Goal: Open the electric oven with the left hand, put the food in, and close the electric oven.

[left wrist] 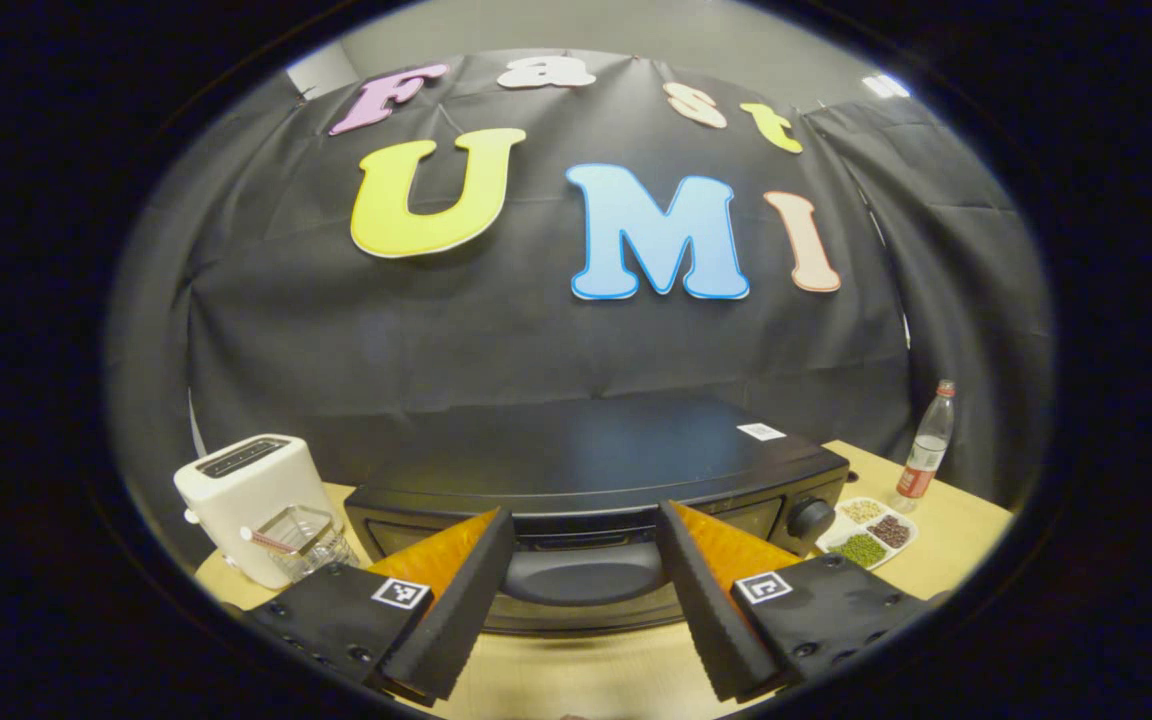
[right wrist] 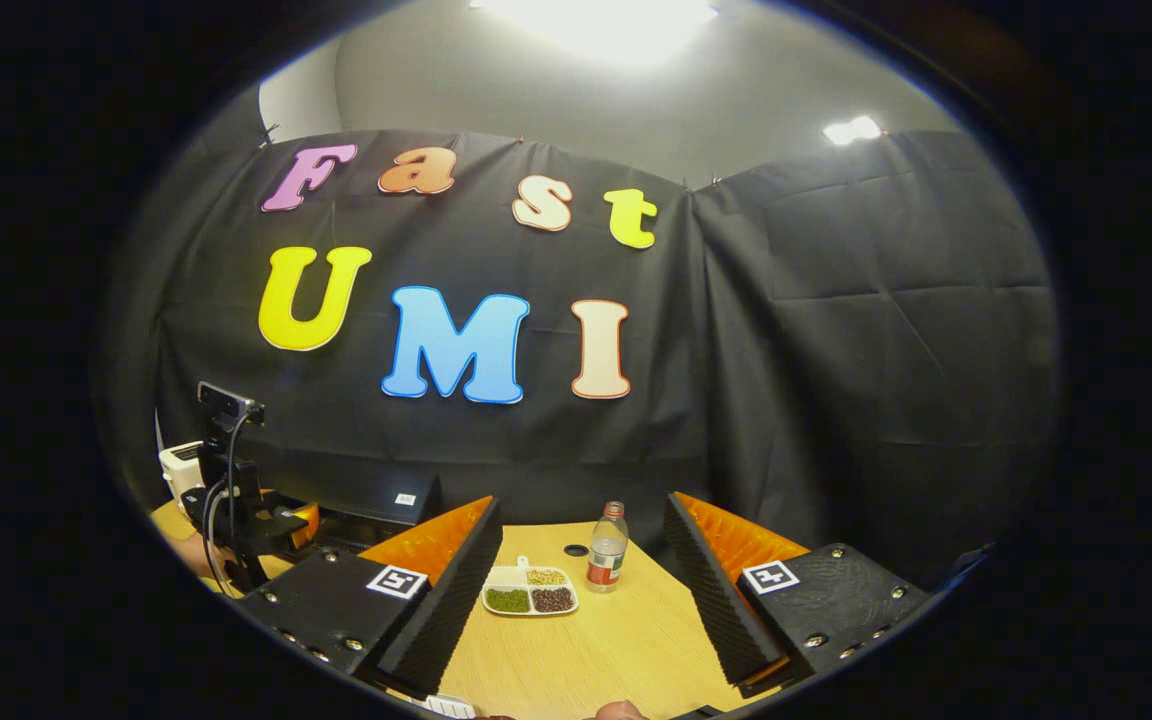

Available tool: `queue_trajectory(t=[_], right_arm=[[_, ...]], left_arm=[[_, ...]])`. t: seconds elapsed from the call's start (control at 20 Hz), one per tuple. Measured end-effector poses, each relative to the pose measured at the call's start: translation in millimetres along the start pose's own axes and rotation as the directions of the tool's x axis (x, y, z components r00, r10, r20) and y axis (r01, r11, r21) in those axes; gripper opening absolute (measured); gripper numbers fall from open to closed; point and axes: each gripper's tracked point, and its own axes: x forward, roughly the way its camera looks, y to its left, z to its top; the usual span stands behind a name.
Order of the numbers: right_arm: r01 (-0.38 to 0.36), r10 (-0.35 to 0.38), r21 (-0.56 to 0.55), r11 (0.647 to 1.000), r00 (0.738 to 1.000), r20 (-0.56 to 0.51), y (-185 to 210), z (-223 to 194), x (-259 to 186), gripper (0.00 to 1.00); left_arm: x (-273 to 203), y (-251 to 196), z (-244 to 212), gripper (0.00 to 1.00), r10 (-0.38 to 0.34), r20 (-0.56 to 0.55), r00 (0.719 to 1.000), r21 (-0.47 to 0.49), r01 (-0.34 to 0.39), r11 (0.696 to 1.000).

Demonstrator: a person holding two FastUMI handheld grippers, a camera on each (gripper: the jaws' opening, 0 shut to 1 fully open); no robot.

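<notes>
left gripper (left wrist: 584,590) gaped before oven (left wrist: 596,480) handle (left wrist: 581,575) — could slip off | right gripper (right wrist: 581,600) apart, empty — food tray (right wrist: 530,598) far, near bottle (right wrist: 607,548), might topple it

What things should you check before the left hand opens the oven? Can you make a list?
1. Oven door shut, ready to be opened: ok.
2. Left gripper open, fingers either side of the door handle: ok.
3. Fingers pressing on the handle: not ok, there are gaps on both sides.
4. Table in front of the door bare for it to swing down: ok, as far as shows.
5. Food tray within reach of the open right gripper: ok, it lies ahead between the fingers beside the bottle.
6. Oven switched off: cannot tell.
</notes>
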Motion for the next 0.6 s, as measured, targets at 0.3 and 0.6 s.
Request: queue_trajectory(t=[0.3, 0.6], right_arm=[[-0.046, 0.046, 0.003, 0.999, 0.999, 0.024, 3.1, 6.4, -0.4, 0.98], [-0.084, 0.083, 0.026, 0.996, 0.996, 0.033, 4.6, 8.3, -6.9, 0.98]], left_arm=[[-25.0, -2.4, -10.2, 0.99, 0.003, -0.004, 1.0, 0.001, -0.003, 1.0], [-53.5, -6.9, -29.2, 0.99, 0.008, -0.028, 1.0, 0.011, -0.008, 1.0]])
